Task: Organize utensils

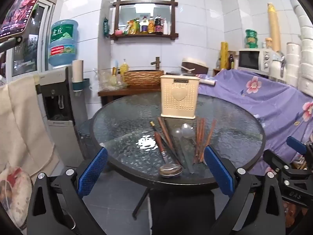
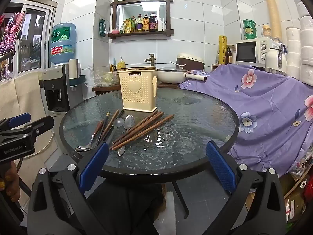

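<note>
Both tongs (image 1: 155, 168) (image 2: 155, 165) gape empty; clear spoon (image 1: 181, 135) faint (handle lost among chopsticks (image 1: 201, 139)).

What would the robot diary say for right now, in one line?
stage: start | left gripper: jaws open, empty | right gripper: jaws open, empty | chopsticks, spoons: loose on table | holder: upright behind them

Holder (image 2: 138, 92) stands at table (image 2: 195, 117) rear; chopsticks (image 2: 142, 130) and spoons (image 2: 128, 123) lie in front of it, sink (image 1: 143, 77) behind the table.
</note>
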### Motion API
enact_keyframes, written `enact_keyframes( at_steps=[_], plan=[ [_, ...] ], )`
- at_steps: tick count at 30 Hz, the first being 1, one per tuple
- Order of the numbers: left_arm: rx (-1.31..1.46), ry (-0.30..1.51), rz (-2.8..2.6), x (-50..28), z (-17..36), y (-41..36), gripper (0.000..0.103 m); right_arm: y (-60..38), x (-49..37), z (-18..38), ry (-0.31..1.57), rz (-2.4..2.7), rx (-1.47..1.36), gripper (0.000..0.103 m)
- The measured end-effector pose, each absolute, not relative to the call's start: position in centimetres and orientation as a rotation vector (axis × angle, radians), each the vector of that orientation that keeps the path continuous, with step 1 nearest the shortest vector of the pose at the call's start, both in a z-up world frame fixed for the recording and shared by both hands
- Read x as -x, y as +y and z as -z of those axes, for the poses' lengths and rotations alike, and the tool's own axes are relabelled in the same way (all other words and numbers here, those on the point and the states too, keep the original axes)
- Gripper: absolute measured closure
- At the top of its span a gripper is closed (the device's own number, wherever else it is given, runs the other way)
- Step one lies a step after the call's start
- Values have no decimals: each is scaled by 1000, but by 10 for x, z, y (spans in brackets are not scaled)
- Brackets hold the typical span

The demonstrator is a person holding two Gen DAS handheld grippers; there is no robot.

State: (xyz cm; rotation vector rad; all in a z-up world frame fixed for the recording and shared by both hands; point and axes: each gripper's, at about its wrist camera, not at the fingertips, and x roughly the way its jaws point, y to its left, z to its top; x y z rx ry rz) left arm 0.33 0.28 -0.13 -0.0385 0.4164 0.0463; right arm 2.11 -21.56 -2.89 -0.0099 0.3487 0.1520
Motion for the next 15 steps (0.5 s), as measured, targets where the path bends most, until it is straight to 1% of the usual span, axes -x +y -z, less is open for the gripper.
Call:
enact_keyframes(
  at_steps=[6,15],
  plan=[
    [1,414,-54,-5,-7,-3,6,-215,-21,28,343,-153,10,5],
    [8,398,-61,-2,3,-1,6,-215,-24,31,348,-153,6,5]
  ],
)
